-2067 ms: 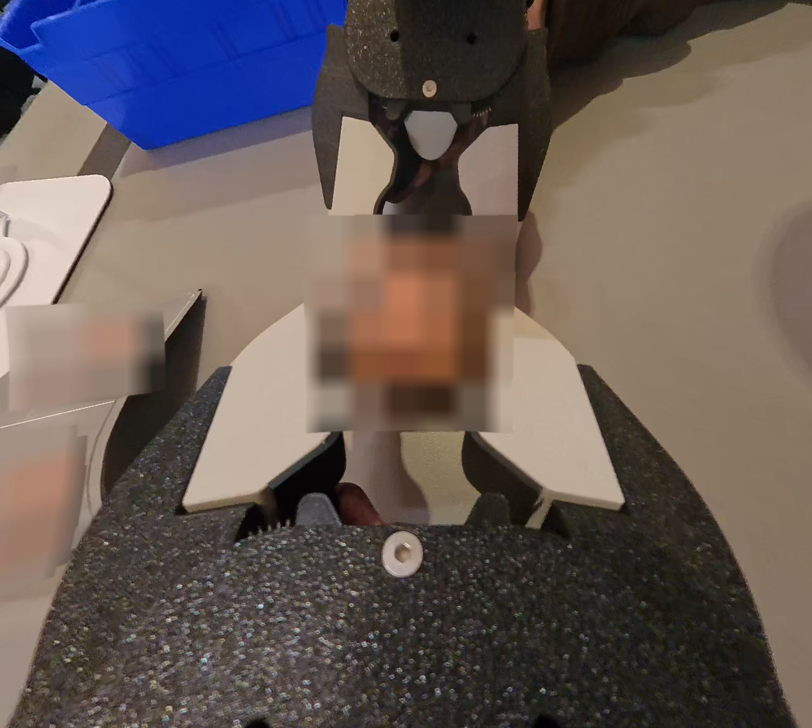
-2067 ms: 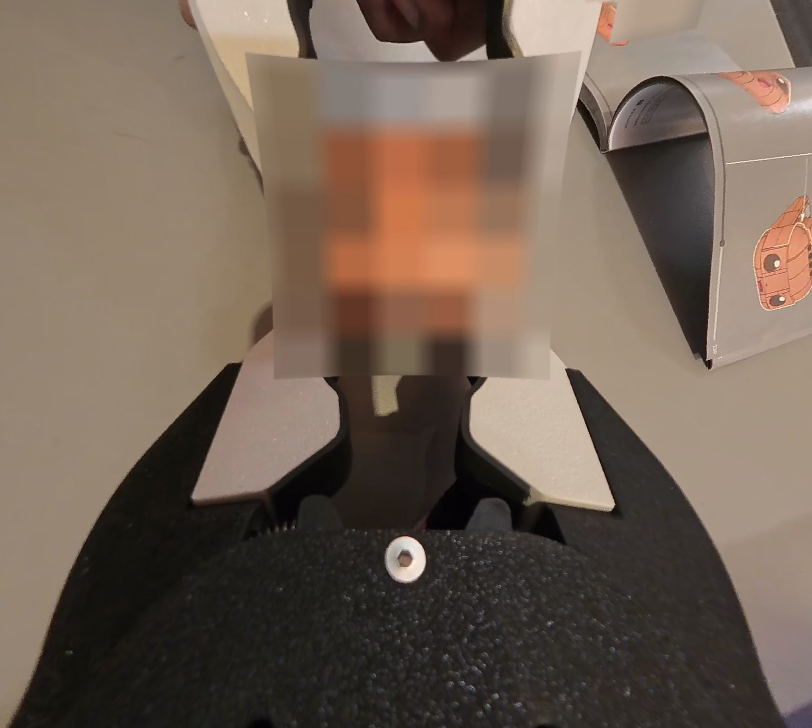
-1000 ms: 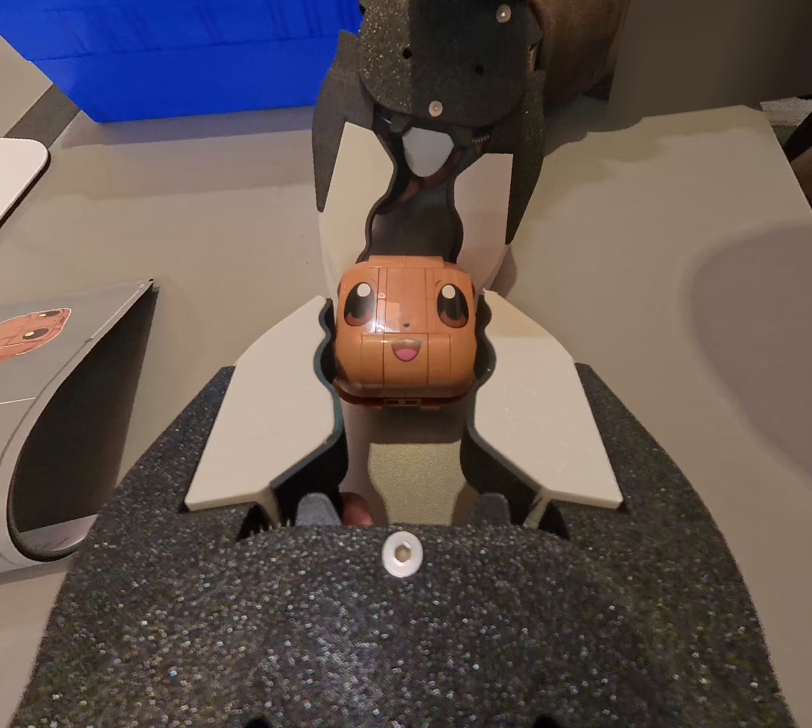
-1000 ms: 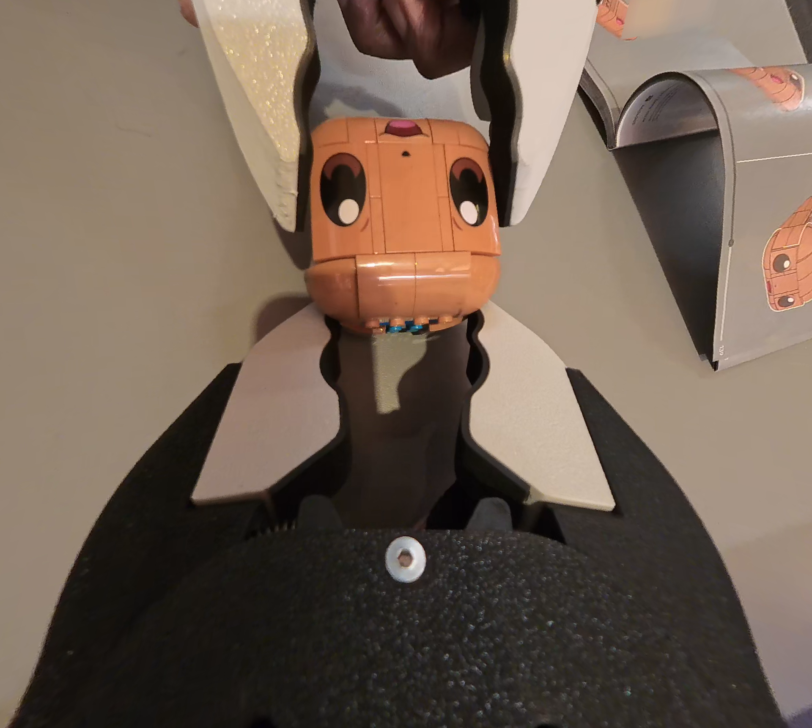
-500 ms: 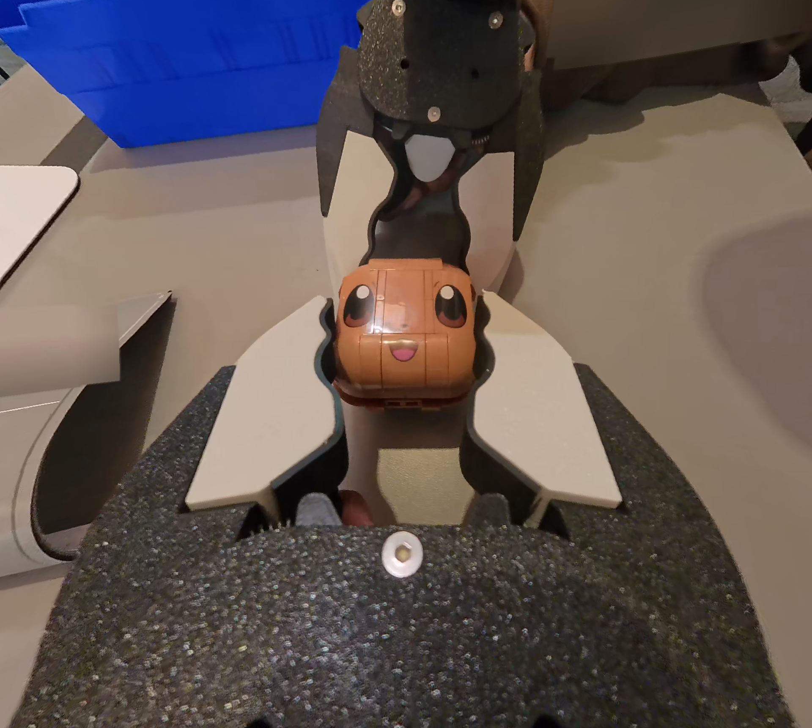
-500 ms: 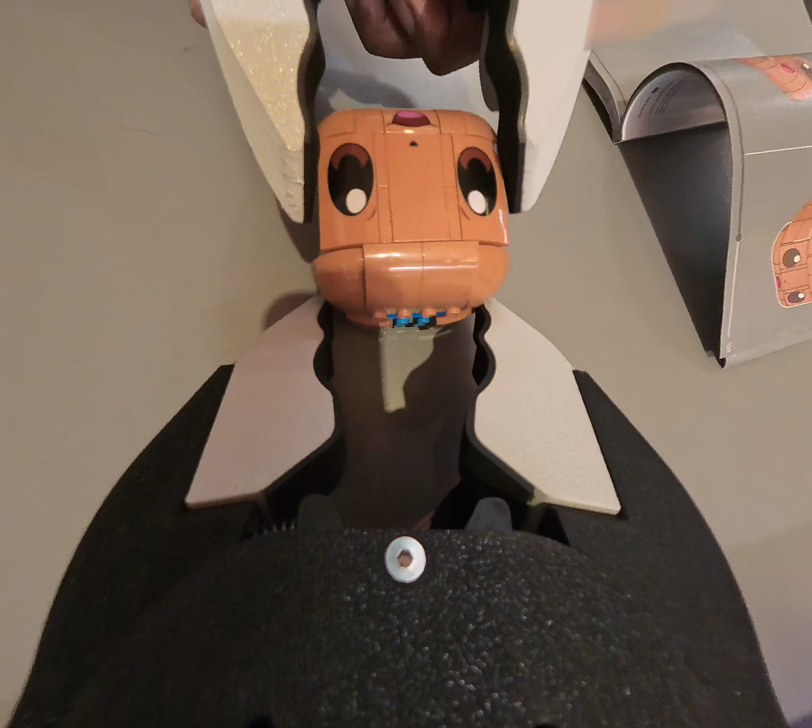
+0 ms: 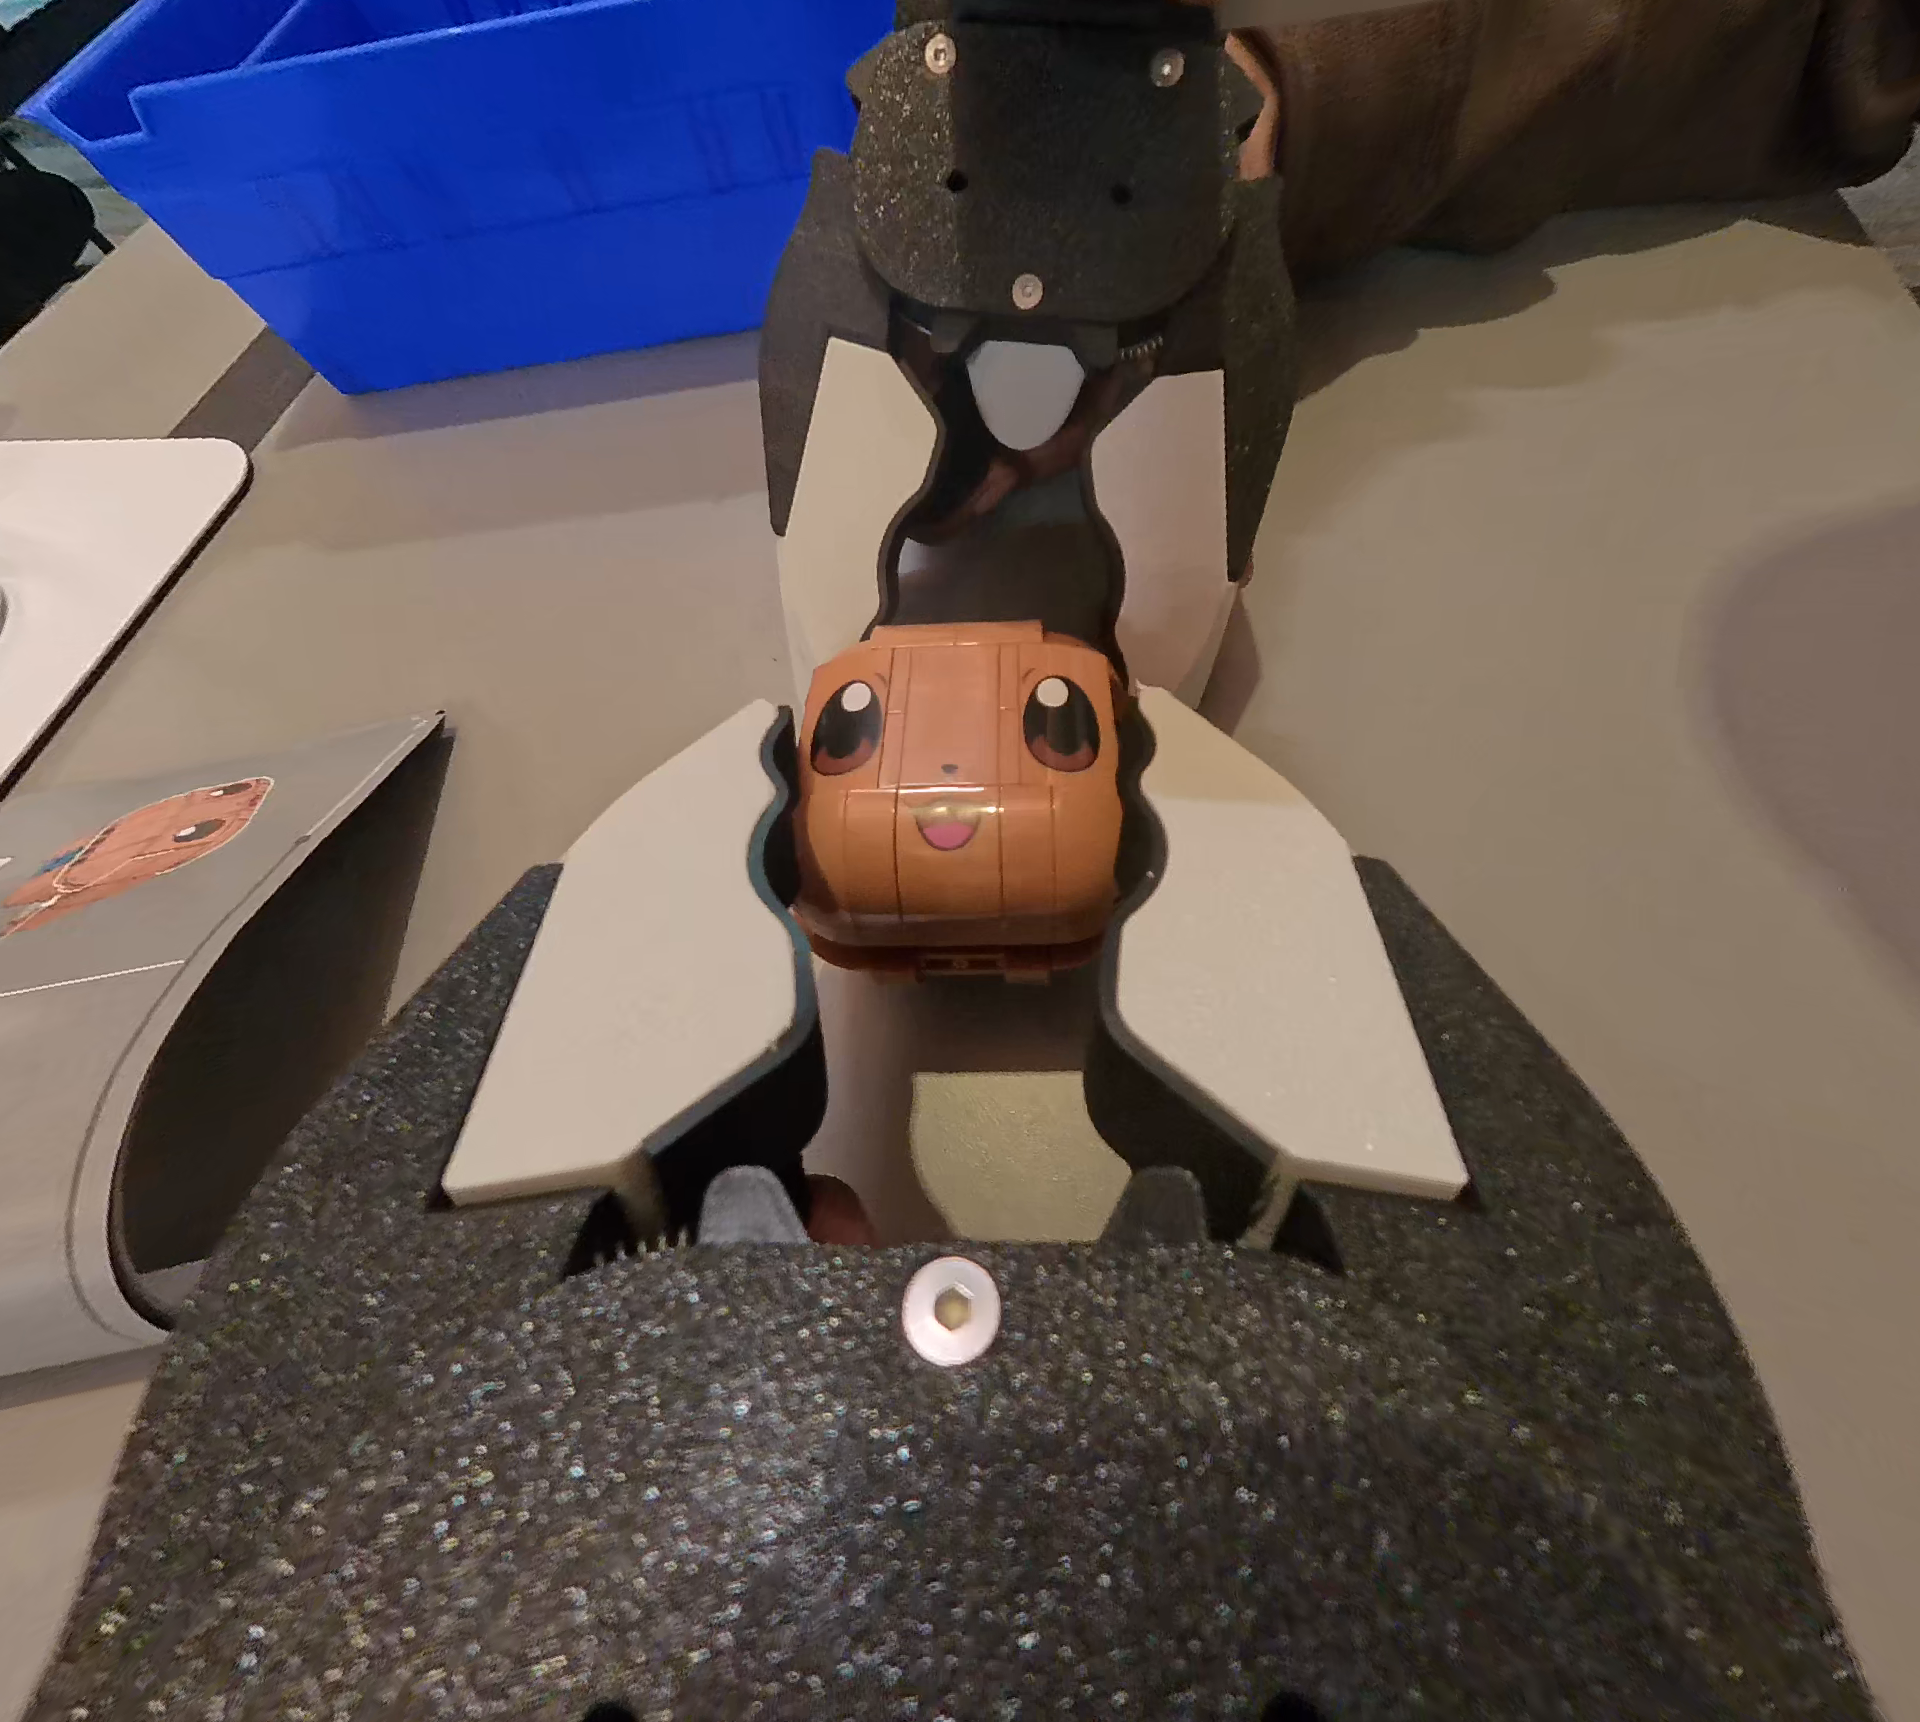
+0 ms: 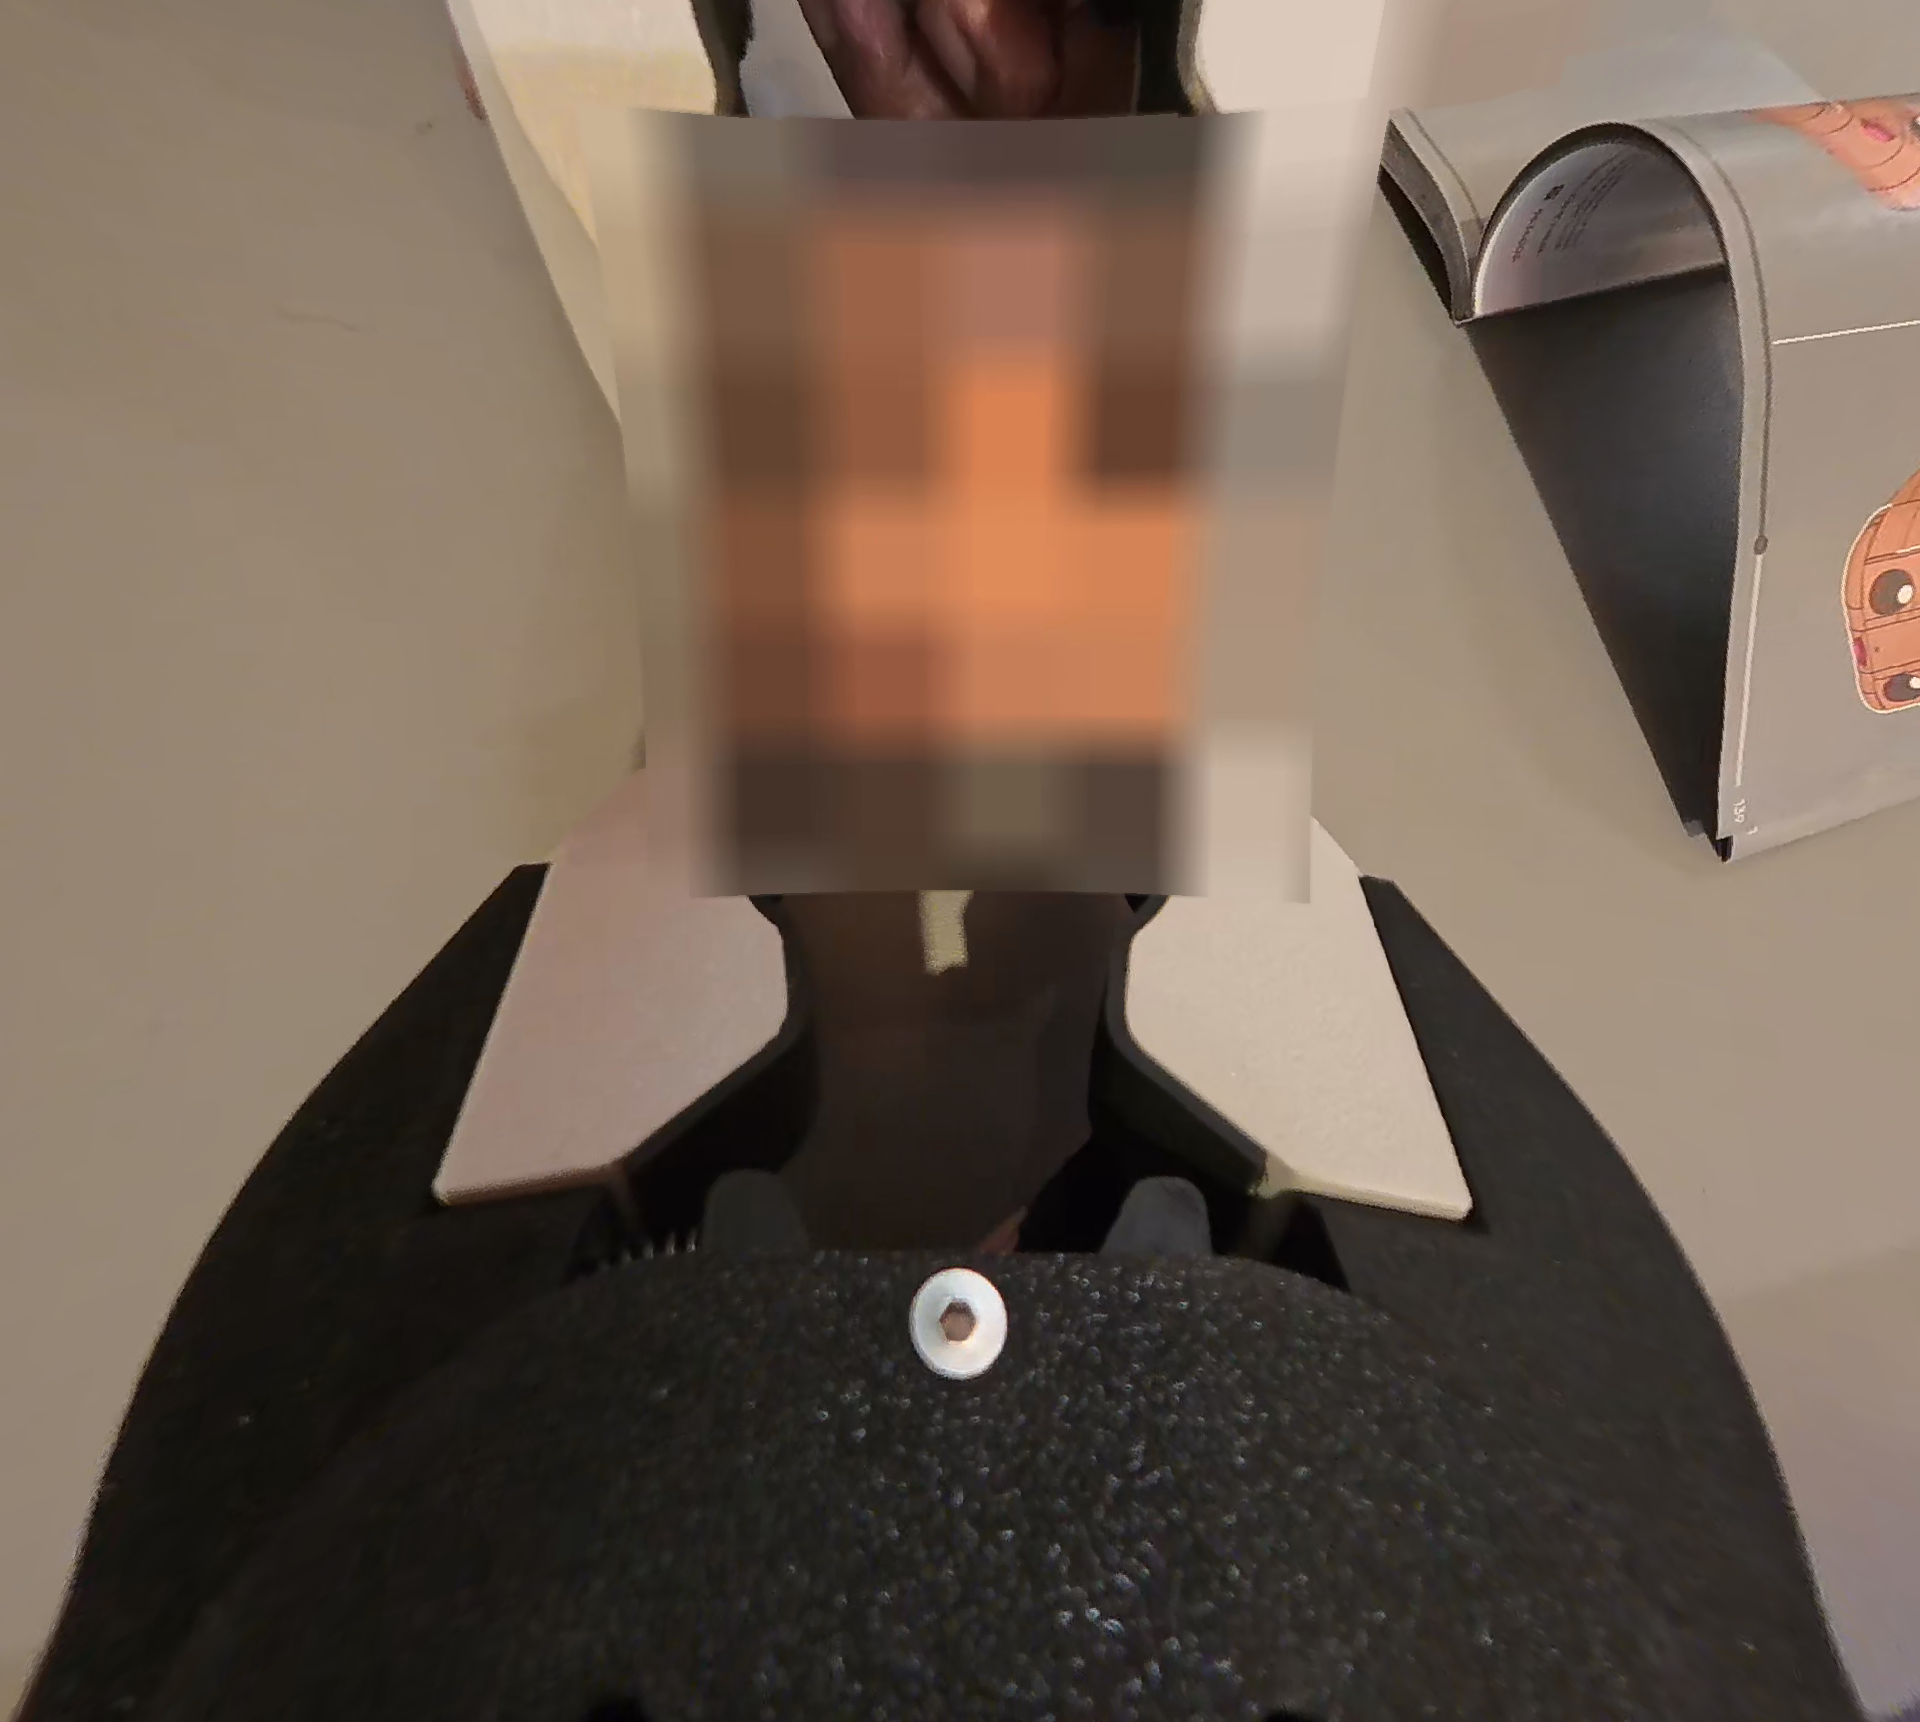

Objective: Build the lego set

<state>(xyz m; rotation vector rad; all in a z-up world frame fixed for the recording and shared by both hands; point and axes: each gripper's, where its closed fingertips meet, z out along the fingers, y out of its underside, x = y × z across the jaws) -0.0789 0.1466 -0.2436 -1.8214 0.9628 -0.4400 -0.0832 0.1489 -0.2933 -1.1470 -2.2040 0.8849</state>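
A brown lego head (image 7: 956,799) with big eyes and a pink mouth is held above the table between both grippers. My left gripper (image 7: 961,737) is shut on its two sides, the face turned toward that camera. My right gripper (image 7: 1003,633) comes in from the far side, and its fingers close around the back of the head. In the right wrist view a mosaic patch covers the head and the tips of my right gripper (image 8: 951,841). The left gripper's white fingers (image 8: 530,197) show beyond the patch.
A large blue bin (image 7: 468,114) stands at the back left of the grey table (image 7: 1507,737). A curled-open instruction booklet (image 7: 156,893) lies to the left, and it shows at the right in the right wrist view (image 8: 1714,322). A white board (image 7: 94,550) lies at the far left. Tip to tip, the grippers are about 5 cm apart.
Both grippers have kept hold of the head. The head has tipped so more of its face shows in the left wrist view, which now looks higher and shows more of the bin.
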